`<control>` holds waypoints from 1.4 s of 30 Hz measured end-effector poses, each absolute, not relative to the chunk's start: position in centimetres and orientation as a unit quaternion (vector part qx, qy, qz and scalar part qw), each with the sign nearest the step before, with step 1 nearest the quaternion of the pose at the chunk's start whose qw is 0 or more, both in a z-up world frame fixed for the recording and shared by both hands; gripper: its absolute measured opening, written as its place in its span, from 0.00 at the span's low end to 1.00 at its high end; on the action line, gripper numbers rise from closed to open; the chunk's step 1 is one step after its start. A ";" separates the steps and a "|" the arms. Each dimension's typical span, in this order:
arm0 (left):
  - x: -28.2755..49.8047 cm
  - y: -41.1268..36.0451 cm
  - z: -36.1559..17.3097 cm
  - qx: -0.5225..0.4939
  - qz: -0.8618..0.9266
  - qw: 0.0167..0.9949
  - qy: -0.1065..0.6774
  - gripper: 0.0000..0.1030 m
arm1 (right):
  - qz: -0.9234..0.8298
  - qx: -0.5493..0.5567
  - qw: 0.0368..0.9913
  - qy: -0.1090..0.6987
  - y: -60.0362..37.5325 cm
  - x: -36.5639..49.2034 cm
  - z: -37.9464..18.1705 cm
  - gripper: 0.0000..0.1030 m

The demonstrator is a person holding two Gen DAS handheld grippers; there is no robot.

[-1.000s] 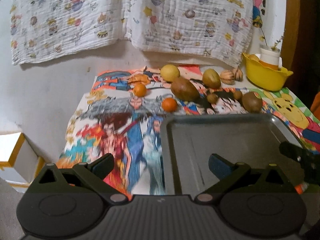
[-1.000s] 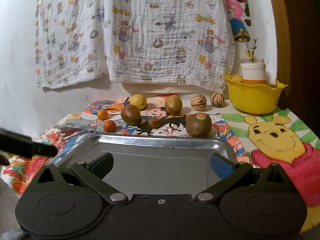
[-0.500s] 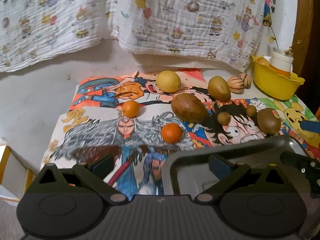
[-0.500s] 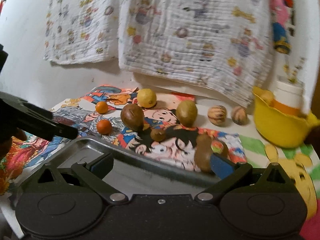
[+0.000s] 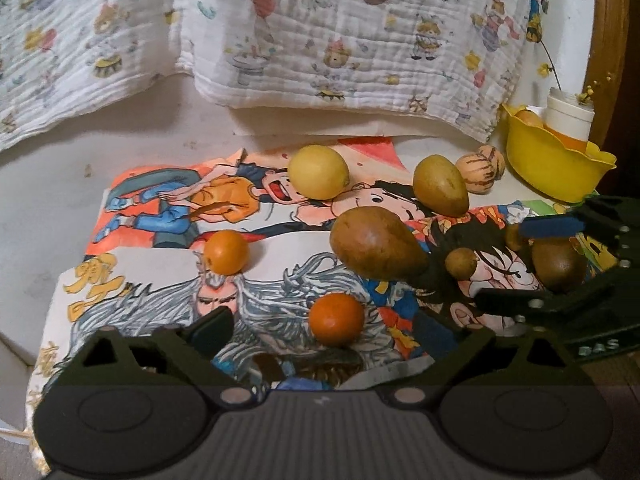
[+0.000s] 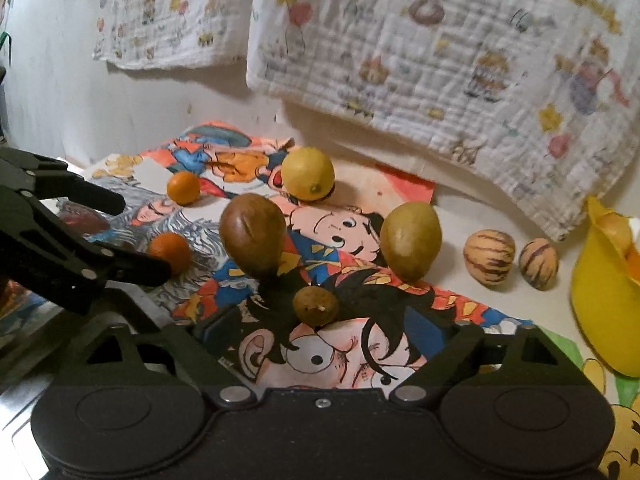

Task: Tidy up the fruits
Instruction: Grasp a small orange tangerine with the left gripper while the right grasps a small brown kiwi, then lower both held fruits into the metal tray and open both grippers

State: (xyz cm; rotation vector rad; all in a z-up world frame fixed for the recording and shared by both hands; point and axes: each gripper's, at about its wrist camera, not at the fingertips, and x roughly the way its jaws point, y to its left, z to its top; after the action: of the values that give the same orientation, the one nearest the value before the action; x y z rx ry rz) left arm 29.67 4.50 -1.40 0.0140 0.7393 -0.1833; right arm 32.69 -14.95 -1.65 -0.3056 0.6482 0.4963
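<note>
My left claw [image 5: 340, 330] hangs spread wide over the near orange [image 5: 336, 319]; my right claw [image 6: 328, 330] gapes around the small brown fruit [image 6: 315, 306]. Fruits lie scattered mid-worktop [image 5: 48, 200], with the yellow bowl [image 5: 556, 168] at its right edge.

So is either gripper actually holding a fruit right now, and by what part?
No, nothing is held. The left gripper is open above the near orange, and the right gripper is open around the small brown fruit, not clamped.

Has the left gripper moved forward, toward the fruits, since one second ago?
Yes. The left gripper moved forward: the near orange, which lay far ahead beyond the tray before, now sits between its open fingers.
</note>
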 end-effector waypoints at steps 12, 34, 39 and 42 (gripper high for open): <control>30.8 4.1 -2.8 -0.008 -0.129 0.918 0.375 0.63 | 0.254 -0.162 0.892 0.337 -13.4 34.6 -3.4 0.60; 27.2 4.2 -0.4 -0.009 -0.107 0.931 0.350 0.35 | 0.281 -0.111 0.900 0.315 -14.0 31.2 -1.1 0.31; 23.9 4.0 0.4 -0.017 -0.114 0.928 0.353 0.35 | 0.300 -0.109 0.896 0.310 -14.0 26.7 0.0 0.31; 21.8 3.9 0.5 -0.019 -0.121 0.926 0.357 0.35 | 0.309 -0.106 0.893 0.309 -13.9 23.9 0.4 0.31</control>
State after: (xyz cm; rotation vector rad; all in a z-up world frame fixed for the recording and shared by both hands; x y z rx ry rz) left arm 21.81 3.89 0.51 -0.0399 0.7328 -0.2472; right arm 23.89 -13.91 0.38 -0.2201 0.6405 0.6413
